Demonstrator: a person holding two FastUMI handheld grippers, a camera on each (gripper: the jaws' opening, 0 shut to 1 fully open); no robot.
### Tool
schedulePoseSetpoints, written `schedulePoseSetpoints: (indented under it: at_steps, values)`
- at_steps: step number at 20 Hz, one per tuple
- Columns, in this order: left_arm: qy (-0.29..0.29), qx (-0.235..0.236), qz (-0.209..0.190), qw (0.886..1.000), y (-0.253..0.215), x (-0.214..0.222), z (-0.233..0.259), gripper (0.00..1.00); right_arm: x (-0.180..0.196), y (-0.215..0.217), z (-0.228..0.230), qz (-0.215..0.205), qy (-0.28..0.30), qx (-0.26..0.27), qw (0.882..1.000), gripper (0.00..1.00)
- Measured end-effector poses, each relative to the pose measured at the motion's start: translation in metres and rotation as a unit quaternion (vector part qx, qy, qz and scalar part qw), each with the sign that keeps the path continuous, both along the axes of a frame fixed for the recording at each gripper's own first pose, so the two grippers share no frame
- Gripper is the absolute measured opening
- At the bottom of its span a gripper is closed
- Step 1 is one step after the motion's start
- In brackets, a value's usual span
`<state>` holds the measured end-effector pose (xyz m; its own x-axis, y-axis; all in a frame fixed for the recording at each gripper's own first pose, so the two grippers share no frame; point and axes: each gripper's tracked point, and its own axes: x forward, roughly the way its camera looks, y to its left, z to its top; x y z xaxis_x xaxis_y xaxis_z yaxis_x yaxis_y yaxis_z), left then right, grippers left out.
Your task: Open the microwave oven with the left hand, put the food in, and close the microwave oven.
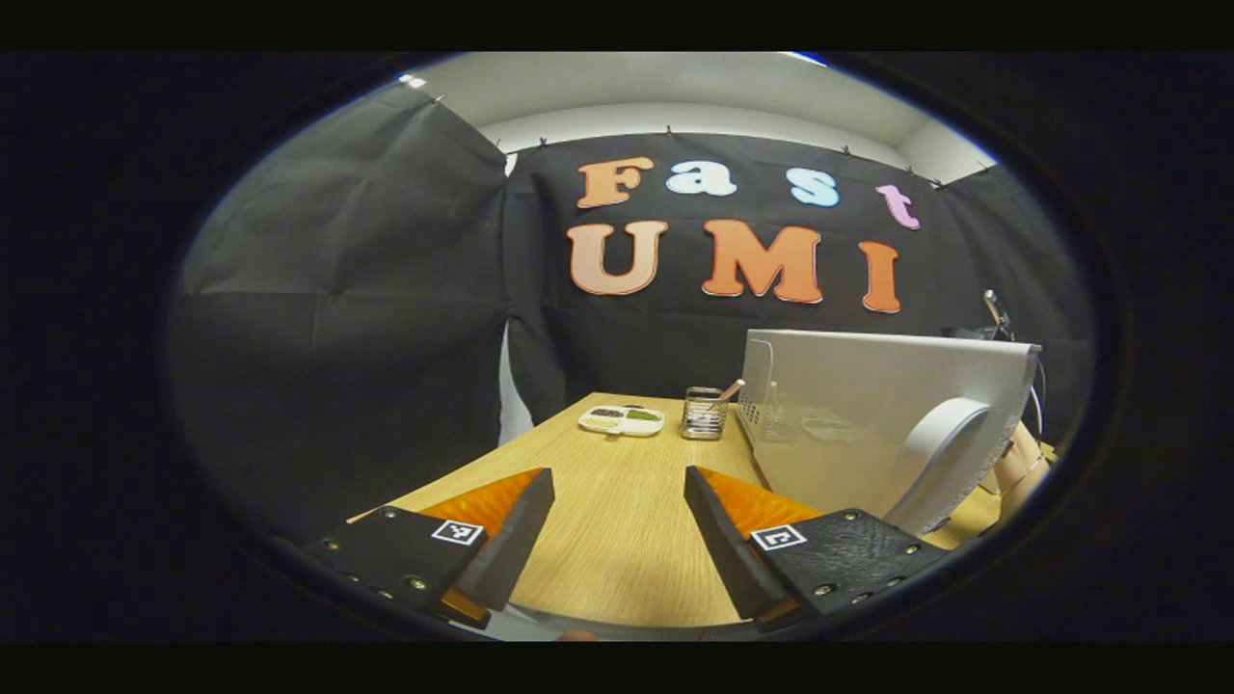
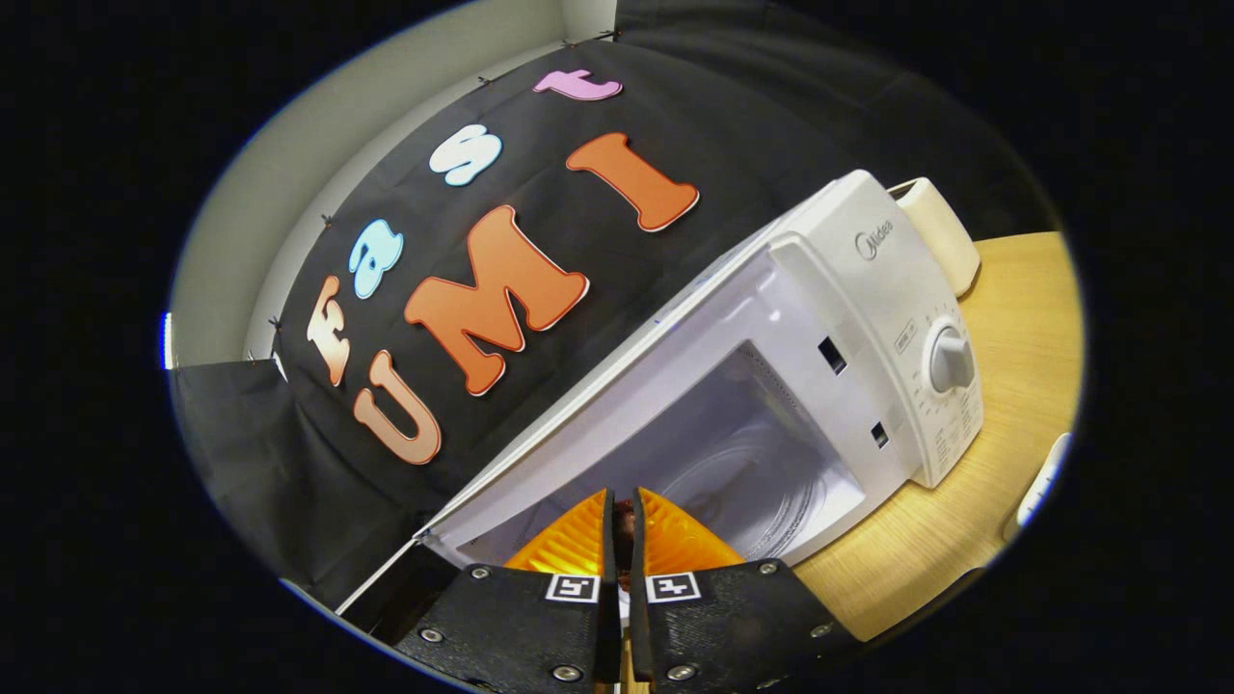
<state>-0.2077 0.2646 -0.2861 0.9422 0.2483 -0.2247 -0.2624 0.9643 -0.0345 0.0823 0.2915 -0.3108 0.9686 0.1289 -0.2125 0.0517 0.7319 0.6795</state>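
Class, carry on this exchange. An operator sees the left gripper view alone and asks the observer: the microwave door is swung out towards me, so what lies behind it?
Observer: The microwave cavity stands open, with a round turntable on its floor.
Operator: Where is the right gripper?
Observer: The right gripper points at the cavity mouth, its fingers nearly together.
Operator: Anything past the oven?
Observer: A cream container stands on the table, just past the oven's dial end.
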Motion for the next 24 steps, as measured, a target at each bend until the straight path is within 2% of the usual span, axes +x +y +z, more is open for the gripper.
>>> schedulePoseSetpoints:
  at_steps: [3, 9, 14, 16, 17, 19, 20, 21, 23, 24]
  values:
    - [0.003, -0.009, 0.008, 1.000, 0.004, 0.002, -0.005, 0.84, 0.016, 0.002, -0.009, -0.019, 0.000, 0.006, 1.000, 0.04]
    - [0.005, -0.010, 0.020, 1.000, 0.009, 0.005, -0.007, 0.84, 0.041, -0.009, -0.025, -0.032, 0.012, -0.024, 0.999, 0.05]
    - [0.005, -0.008, 0.017, 1.000, 0.004, 0.007, -0.004, 0.84, 0.047, -0.031, -0.046, -0.054, 0.048, -0.083, 0.994, 0.17]
    - [0.006, -0.005, 0.017, 1.000, 0.002, 0.007, -0.002, 0.84, 0.046, -0.035, -0.052, -0.047, 0.062, -0.107, 0.991, 0.30]
    - [0.006, -0.001, 0.017, 1.000, 0.001, 0.007, 0.000, 0.84, 0.045, -0.036, -0.050, -0.040, 0.059, -0.117, 0.991, 0.48]
    - [0.004, 0.005, 0.018, 1.000, -0.001, 0.005, 0.004, 0.84, 0.041, -0.038, -0.047, -0.033, 0.052, -0.136, 0.989, 0.67]
    - [0.003, 0.007, 0.018, 1.000, -0.002, 0.005, 0.005, 0.84, 0.039, -0.038, -0.045, -0.028, 0.049, -0.148, 0.987, 0.72]
    - [0.001, 0.008, 0.018, 1.000, -0.003, 0.004, 0.008, 0.84, 0.037, -0.038, -0.042, -0.022, 0.045, -0.161, 0.986, 0.85]
    - [-0.001, 0.008, 0.019, 1.000, -0.005, 0.004, 0.009, 0.84, 0.027, -0.040, -0.032, -0.009, 0.034, -0.202, 0.979, 0.94]
    - [-0.001, 0.007, 0.020, 1.000, -0.006, 0.004, 0.008, 0.84, 0.023, -0.042, -0.028, -0.006, 0.031, -0.218, 0.975, 0.94]
